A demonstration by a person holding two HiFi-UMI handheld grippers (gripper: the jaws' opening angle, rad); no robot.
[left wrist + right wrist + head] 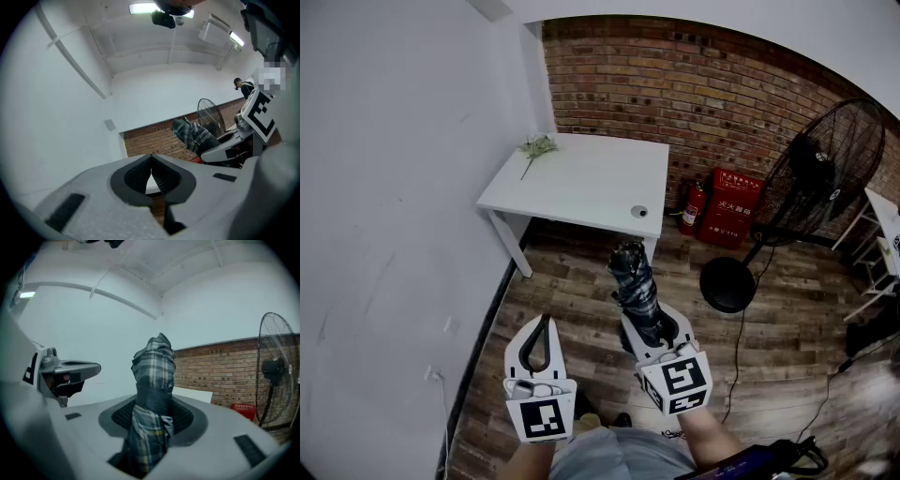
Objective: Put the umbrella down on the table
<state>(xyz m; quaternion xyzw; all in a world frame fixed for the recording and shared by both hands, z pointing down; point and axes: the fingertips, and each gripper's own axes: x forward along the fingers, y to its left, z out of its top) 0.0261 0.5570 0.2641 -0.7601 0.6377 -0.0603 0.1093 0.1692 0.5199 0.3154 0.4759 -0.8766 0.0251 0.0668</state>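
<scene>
A folded plaid umbrella point(636, 286) sticks forward out of my right gripper point(649, 330), whose jaws are shut on its wrapped middle; in the right gripper view the umbrella point(152, 404) fills the space between the pads. My left gripper point(541, 339) hangs beside it at the left, its tips together and nothing between them; its own view shows the jaws point(151, 174) meeting at the tip. The white table point(581, 183) stands ahead against the brick wall, well beyond both grippers.
A green sprig point(535, 147) lies at the table's far left corner and a small round thing point(638, 212) near its front right edge. A black standing fan point(806, 183), a red extinguisher point(691, 208) and a red box point(730, 208) stand at the right. A white wall runs along the left.
</scene>
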